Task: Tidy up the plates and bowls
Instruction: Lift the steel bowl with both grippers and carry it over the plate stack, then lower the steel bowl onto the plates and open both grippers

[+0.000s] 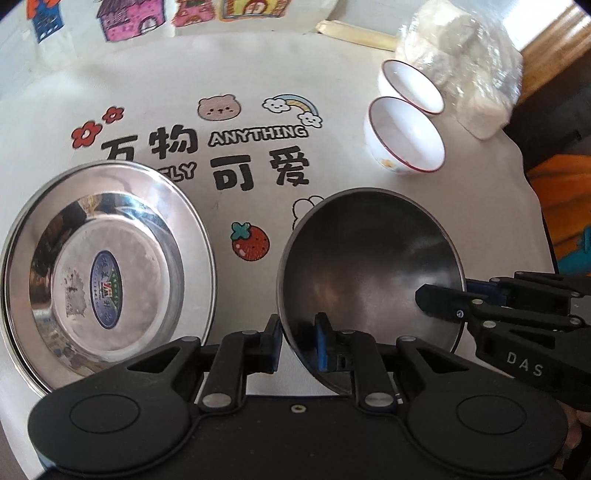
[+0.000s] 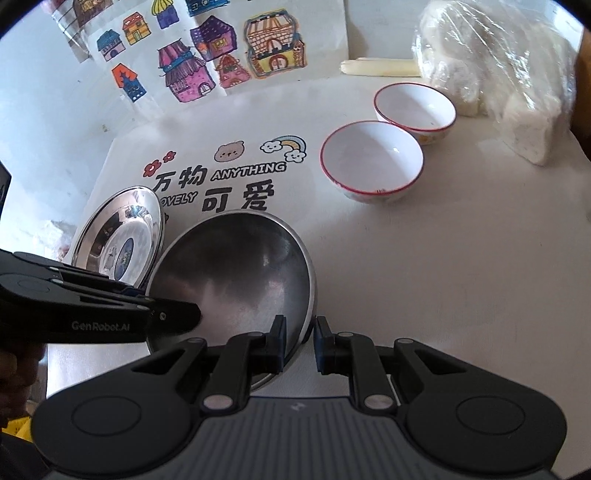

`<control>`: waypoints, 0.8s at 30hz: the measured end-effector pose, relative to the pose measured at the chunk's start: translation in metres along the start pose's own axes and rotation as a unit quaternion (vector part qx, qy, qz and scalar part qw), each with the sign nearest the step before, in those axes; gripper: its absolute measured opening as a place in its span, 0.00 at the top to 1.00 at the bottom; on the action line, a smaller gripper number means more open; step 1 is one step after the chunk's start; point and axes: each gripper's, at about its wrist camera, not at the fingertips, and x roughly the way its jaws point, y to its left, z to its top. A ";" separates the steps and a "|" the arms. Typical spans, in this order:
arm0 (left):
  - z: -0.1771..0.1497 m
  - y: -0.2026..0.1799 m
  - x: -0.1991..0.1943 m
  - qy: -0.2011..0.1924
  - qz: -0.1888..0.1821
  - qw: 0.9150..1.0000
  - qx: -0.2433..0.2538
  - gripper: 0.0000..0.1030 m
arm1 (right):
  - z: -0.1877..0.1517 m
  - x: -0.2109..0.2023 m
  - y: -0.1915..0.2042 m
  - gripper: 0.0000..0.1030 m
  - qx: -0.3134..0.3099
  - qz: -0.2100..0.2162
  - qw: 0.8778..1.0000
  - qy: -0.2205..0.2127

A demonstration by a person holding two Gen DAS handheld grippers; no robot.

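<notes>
A dark steel bowl (image 1: 369, 258) (image 2: 240, 266) sits between both grippers, tilted over the printed cloth. My left gripper (image 1: 297, 343) (image 2: 162, 306) straddles its near-left rim: the outer finger lies against the wall, and a gap shows before the inner pad, so it stands open. My right gripper (image 2: 300, 343) (image 1: 458, 291) is shut on the opposite rim, one finger inside and one outside. A shiny steel plate (image 1: 107, 273) (image 2: 122, 236) with a blue sticker lies just left of the bowl. Two white red-rimmed bowls (image 1: 406, 133) (image 1: 412, 86) (image 2: 371, 162) (image 2: 413, 107) stand side by side at the back right.
A plastic-wrapped white bundle (image 1: 461, 66) (image 2: 498, 74) fills the back right corner, with a pale stick (image 1: 354, 33) (image 2: 380, 68) beside it. The cartoon-printed tablecloth (image 1: 258, 162) covers the table. House drawings (image 2: 207, 55) hang on the wall behind. The table edge (image 1: 532, 192) runs down the right.
</notes>
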 end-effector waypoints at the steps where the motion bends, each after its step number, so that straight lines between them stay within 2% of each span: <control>1: 0.001 0.000 0.001 -0.002 0.002 1.000 -0.005 0.80 | 0.002 0.000 -0.001 0.83 -0.003 0.004 1.000 0.000; 11: -0.004 0.003 -0.001 -0.024 0.030 0.997 -0.072 0.80 | 0.025 0.010 -0.009 0.83 -0.074 0.045 0.996 0.020; 20: -0.014 0.004 -0.004 -0.034 0.046 0.991 -0.121 0.81 | 0.028 0.013 -0.005 0.82 -0.130 0.073 0.988 0.034; 24: -0.016 0.003 -0.004 -0.039 0.057 0.989 -0.132 0.78 | 0.029 0.014 -0.006 0.82 -0.138 0.083 0.986 0.039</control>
